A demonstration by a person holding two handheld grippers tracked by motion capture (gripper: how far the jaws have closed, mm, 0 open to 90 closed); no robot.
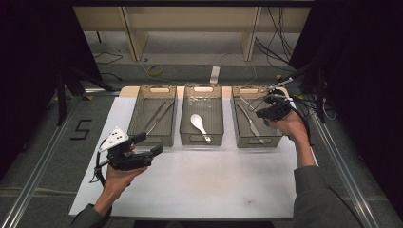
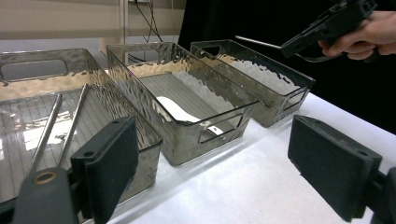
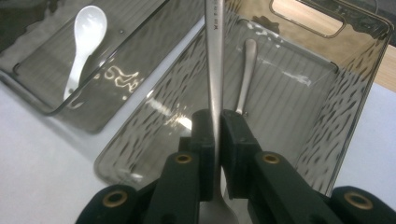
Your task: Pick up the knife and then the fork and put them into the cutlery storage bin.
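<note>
1. While the right gripper hangs over the right bin, its fingers are pressed onto the handle of a metal utensil; the handle runs up and away between the pads, and the wider end sits low by the gripper body, too blurred to tell spoon from fork.
2. As a judgement, the utensil is stiff, light and slick; polished steel gives rubber pads little bite, so a pinch across the flat of the handle, as here, suits it better than one on its thin edges.
3. Because the grip lies close to one end, the long free length could swing or slide if the pinch eased; a hold nearer the middle would balance it better.
4. A second metal utensil lies flat on the ribbed floor of the same bin, apart from the held one.
5. The middle bin holds a white spoon; the left bin holds two thin metal rods, perhaps chopsticks.
6. The left gripper hovers above the white surface just before the left bin, its fingers spread wide and holding nothing.
</note>
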